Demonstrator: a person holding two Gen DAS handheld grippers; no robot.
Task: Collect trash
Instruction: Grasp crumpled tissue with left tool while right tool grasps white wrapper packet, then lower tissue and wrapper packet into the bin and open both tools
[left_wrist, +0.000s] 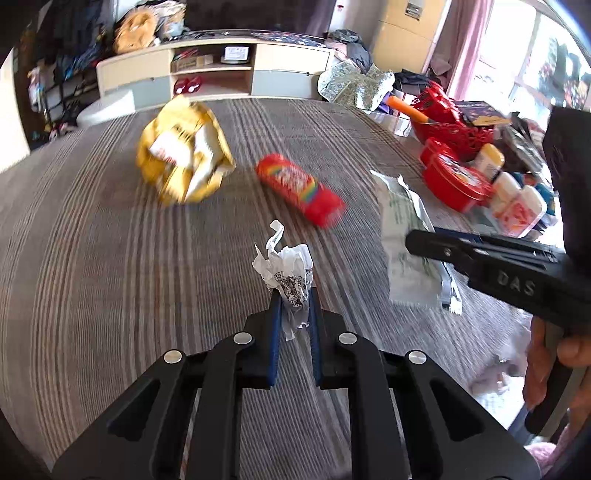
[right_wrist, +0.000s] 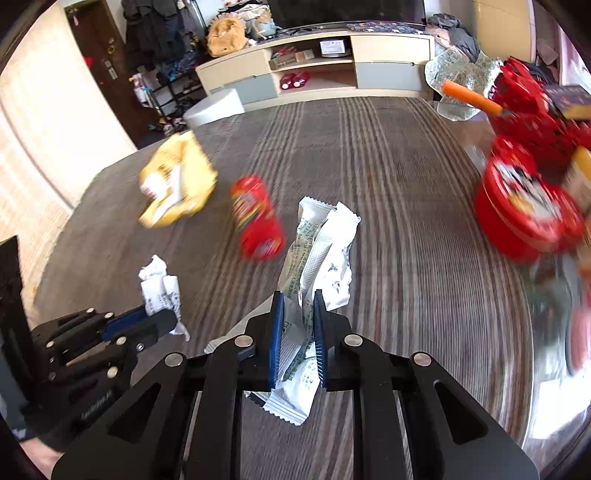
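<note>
My left gripper (left_wrist: 293, 295) is shut on a crumpled white paper scrap (left_wrist: 288, 273) and holds it above the striped table (left_wrist: 92, 258). It also shows in the right wrist view (right_wrist: 162, 317), at the left, with the scrap (right_wrist: 160, 288). My right gripper (right_wrist: 298, 301) is shut on white-and-green foil wrappers (right_wrist: 317, 254). It shows in the left wrist view (left_wrist: 413, 242) with the wrappers (left_wrist: 406, 251). A crumpled yellow bag (left_wrist: 184, 151) (right_wrist: 177, 181) and a red snack pack (left_wrist: 299, 186) (right_wrist: 256, 218) lie on the table farther back.
At the table's right side stand a red lidded tub (left_wrist: 456, 181) (right_wrist: 524, 206), a red basket (left_wrist: 447, 114) with an orange-handled tool (left_wrist: 406, 107), small bottles (left_wrist: 517, 203) and a crumpled foil sheet (left_wrist: 354, 83). A TV cabinet (left_wrist: 214, 70) stands beyond the table.
</note>
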